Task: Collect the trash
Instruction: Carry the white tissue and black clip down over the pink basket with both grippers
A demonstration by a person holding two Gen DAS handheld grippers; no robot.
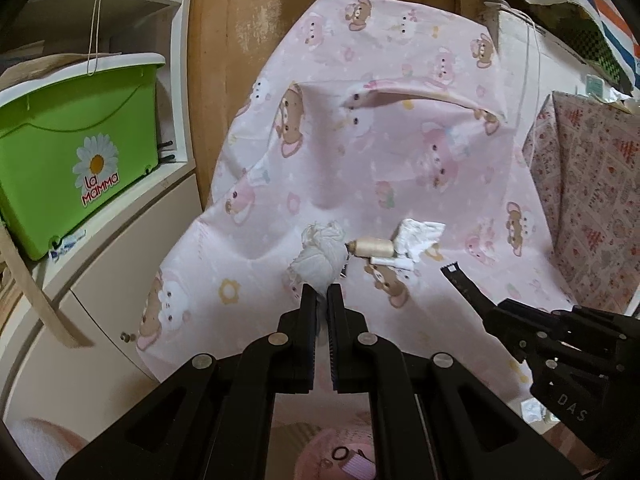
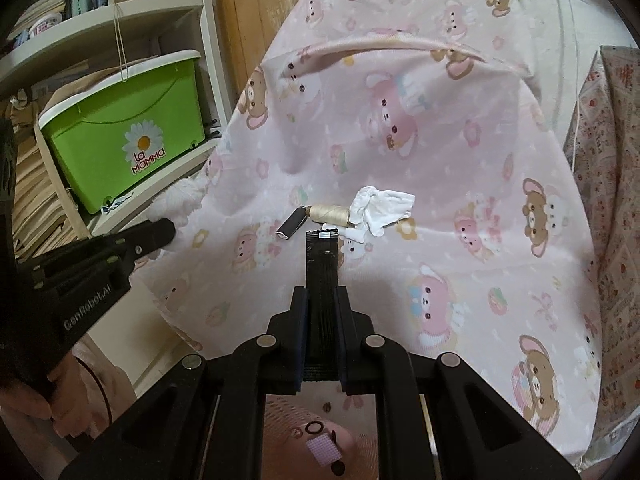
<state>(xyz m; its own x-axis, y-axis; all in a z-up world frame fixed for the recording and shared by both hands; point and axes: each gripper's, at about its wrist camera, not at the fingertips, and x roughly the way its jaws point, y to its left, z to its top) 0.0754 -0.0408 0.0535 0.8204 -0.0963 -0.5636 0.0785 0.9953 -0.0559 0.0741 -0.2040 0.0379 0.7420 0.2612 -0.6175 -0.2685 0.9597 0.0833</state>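
The left gripper (image 1: 322, 294) is clamped on a crumpled white tissue wad (image 1: 322, 254), held above the pink bear-print sheet (image 1: 400, 152). The right gripper (image 2: 322, 300) pinches a flat black wrapper strip (image 2: 322, 264), its torn end sticking out ahead of the fingers. On the sheet lie a cream thread spool (image 2: 331, 213), a second crumpled white tissue (image 2: 380, 208) touching it, and a small dark cylinder (image 2: 291, 227) just beside the spool. A green storage bin (image 1: 76, 152) sits on the shelf to the left.

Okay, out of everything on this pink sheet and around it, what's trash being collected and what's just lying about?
Trash:
- crumpled tissue, in the left tongs
- black wrapper, in the right tongs
- white tissue on the sheet

Lying about:
- thread spool
- small black cylinder
- green bin
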